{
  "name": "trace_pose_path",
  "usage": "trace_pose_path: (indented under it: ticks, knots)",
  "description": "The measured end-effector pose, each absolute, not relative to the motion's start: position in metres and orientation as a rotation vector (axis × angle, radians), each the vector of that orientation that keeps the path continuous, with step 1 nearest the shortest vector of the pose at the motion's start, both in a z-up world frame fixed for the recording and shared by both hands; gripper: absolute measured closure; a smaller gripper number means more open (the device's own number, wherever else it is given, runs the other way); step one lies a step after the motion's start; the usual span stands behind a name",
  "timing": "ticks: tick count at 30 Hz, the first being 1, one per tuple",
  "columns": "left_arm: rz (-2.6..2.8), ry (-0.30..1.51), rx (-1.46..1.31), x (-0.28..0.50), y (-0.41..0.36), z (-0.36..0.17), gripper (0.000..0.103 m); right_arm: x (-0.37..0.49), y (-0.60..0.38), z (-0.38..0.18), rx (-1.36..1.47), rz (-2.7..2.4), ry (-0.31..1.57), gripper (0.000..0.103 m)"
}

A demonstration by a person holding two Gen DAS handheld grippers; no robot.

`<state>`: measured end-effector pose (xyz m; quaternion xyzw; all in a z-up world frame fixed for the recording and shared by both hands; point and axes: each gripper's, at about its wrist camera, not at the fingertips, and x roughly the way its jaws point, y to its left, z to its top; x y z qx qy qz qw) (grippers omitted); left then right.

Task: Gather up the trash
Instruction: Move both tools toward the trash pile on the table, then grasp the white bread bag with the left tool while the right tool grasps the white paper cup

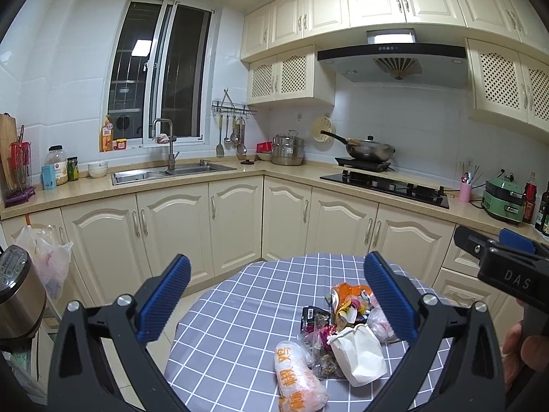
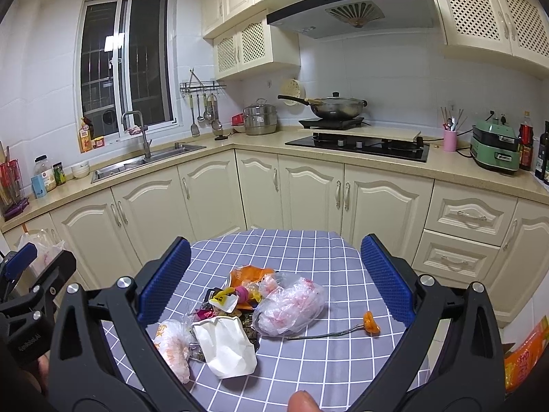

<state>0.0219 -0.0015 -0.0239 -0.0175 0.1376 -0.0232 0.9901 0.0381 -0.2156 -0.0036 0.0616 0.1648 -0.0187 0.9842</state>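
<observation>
1. A heap of trash [image 2: 240, 316] lies in the middle of the round surface [image 2: 308, 250], with nothing standing between it and either tool
2. The left tool [image 1: 278, 298] hangs above the near edge, its blue ribbed fingers [image 1: 164, 295] spread wide and holding nothing
3. The right tool [image 2: 274, 281] is likewise wide open and empty; the heap sits between and beyond its fingers
4. In the heap: a crumpled white paper bag [image 2: 226, 346], a clear plastic bag [image 2: 291, 305] with pinkish contents, a printed orange-and-white bag [image 2: 173, 346], a torn orange wrapper [image 2: 247, 274] and small shiny foil scraps
5. Just to the right of the heap, apart from it, lies an orange peel piece on a thin stem [image 2: 370, 322]
6. The surface wears a grey-blue cloth with a white grid
7. Behind are cream cabinets [image 2: 212, 192], a beige counter, a steel sink [image 2: 144, 163] under a dark window, a black hob [image 2: 357, 144] and a wok [image 2: 336, 106] below the hood
8. A filled plastic bag [image 1: 44, 257] hangs at the cabinets on the left
</observation>
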Motion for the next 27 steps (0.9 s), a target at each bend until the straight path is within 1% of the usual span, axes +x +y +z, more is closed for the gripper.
trace_pose_path:
  ticks: [7,13,21,27]
  knots:
    - [-0.040,0.315,-0.039,0.026,0.004,-0.038,0.004,0.044,-0.213,-0.012,0.114,-0.026,0.356,0.006]
    - [-0.032,0.385,-0.038,0.032,0.011,-0.059,0.004,0.049,-0.214,-0.032,0.116,0.006,0.418,0.006]
    - [-0.045,0.564,-0.043,0.046,0.013,-0.114,0.004,0.062,-0.211,-0.077,0.128,0.075,0.572,0.006]
    - [-0.068,0.684,0.014,0.068,-0.006,-0.160,0.004,0.070,-0.205,-0.105,0.125,0.112,0.662,0.006]
